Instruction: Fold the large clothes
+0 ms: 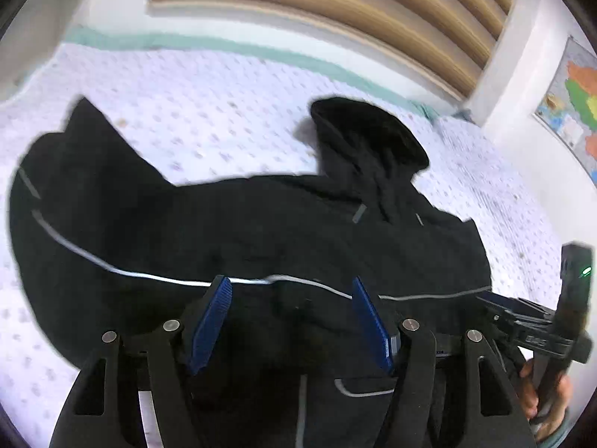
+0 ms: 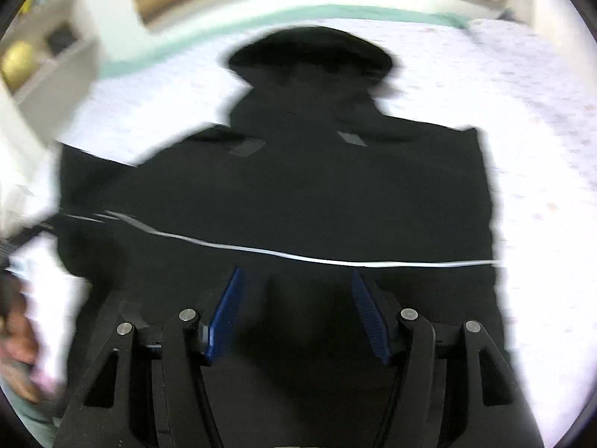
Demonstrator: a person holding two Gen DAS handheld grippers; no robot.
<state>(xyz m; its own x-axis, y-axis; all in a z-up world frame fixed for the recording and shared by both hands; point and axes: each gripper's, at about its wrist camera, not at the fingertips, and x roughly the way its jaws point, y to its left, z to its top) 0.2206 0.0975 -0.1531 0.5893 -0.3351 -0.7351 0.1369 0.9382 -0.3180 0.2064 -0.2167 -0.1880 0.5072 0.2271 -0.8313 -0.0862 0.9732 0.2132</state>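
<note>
A black hooded jacket (image 1: 242, 224) with a thin white stripe (image 1: 168, 280) across it lies spread on the bed. Its hood (image 1: 365, 130) points toward the far wall. My left gripper (image 1: 290, 282) hovers over the jacket's near part, its blue pads wide apart with only the fabric below showing between them. In the right wrist view the same jacket (image 2: 317, 186) fills the middle, hood (image 2: 313, 56) at the top. My right gripper (image 2: 296, 272) is open above the cloth just below the stripe (image 2: 335, 259). Neither pair of pads pinches fabric.
A white bedcover (image 1: 224, 112) with small purple dots lies under the jacket, a teal band (image 1: 224, 46) along its far edge. Behind it is a slatted wooden headboard (image 1: 335, 3). A coloured map (image 1: 574, 100) hangs on the right wall. A white shelf (image 2: 56, 74) stands at left.
</note>
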